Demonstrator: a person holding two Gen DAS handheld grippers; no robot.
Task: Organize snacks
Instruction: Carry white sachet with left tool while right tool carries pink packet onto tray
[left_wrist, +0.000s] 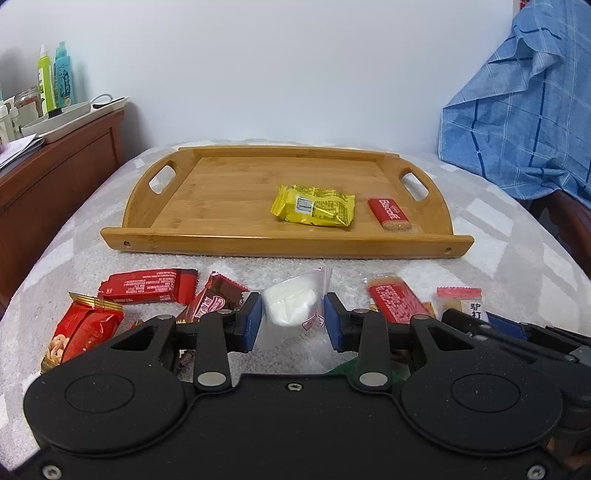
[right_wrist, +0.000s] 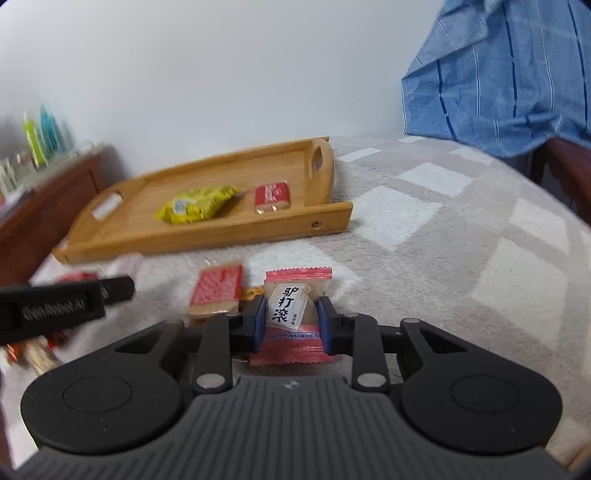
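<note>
Done: yellow packet (left_wrist: 313, 209) and red biscuit (left_wrist: 390, 214) on wooden tray (left_wrist: 280, 248), near right end.
In hand: left hand-held gripper (left_wrist: 292, 320) clamping white candy bag (left_wrist: 293, 306); right hand-held gripper (right_wrist: 291, 320) clamping pink packet (right_wrist: 293, 314).
Left: approx. four red snacks (left_wrist: 147, 290) loose on bed (left_wrist: 517, 266), near tray's front edge.

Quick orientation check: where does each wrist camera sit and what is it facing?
Left wrist: behind the left tongs, shut on a clear packet of white candy, facing the wooden tray.
Right wrist: behind the right tongs, shut on a pink packet, tray up-left.
Shared: tray, yellow packet, Biscoff.
</note>
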